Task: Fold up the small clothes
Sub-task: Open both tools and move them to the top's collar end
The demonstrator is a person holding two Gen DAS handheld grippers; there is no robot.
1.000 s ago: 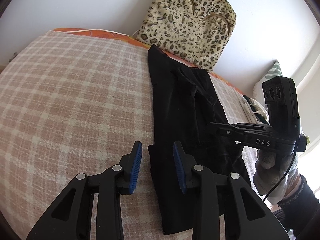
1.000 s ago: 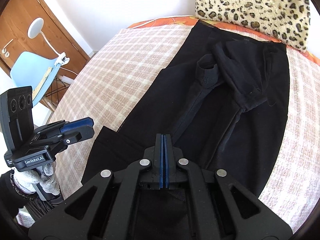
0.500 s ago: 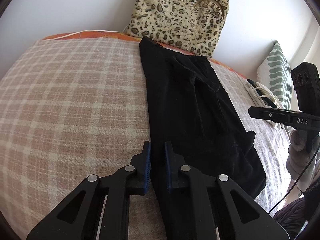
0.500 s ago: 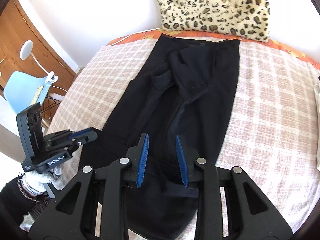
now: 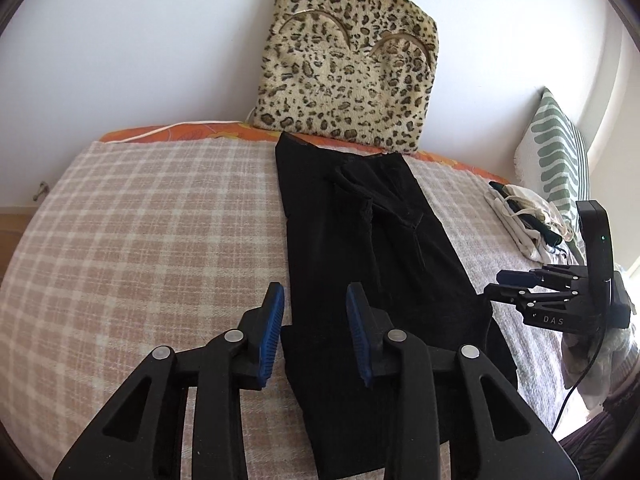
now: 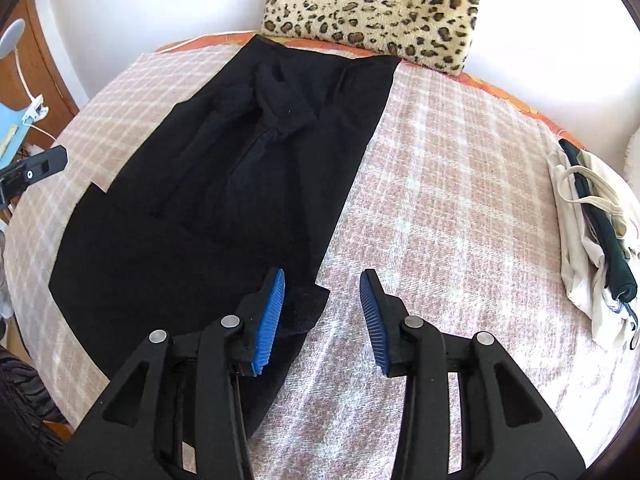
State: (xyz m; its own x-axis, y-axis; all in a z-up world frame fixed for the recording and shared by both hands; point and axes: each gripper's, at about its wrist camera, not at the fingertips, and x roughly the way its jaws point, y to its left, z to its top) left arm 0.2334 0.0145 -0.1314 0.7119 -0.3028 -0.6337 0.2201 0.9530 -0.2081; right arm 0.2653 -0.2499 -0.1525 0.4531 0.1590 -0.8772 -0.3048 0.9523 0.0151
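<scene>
A black pair of trousers [image 5: 360,240] lies lengthwise on the plaid blanket [image 5: 140,240], waist toward the far cushion. My left gripper [image 5: 316,320] hovers over the near left edge of the trousers. Its jaws are opening, with the cloth below them and nothing pressed between the blue pads [image 5: 274,328]. In the right wrist view the trousers [image 6: 240,160] fill the left half. My right gripper [image 6: 322,312] hangs over their near right corner, with jaws opening and nothing gripped. The right gripper [image 5: 520,284] also shows at the right of the left wrist view.
A leopard-print cushion [image 5: 348,68] leans on the wall at the head of the bed. A pile of white and dark green clothes [image 6: 592,232] lies on the right, next to a green-striped pillow [image 5: 560,152]. A blue chair [image 6: 12,136] stands off the bed's left side.
My right gripper went from shut to open and slid right to the trousers' edge. My left gripper narrowed, then widened again and rose a little.
</scene>
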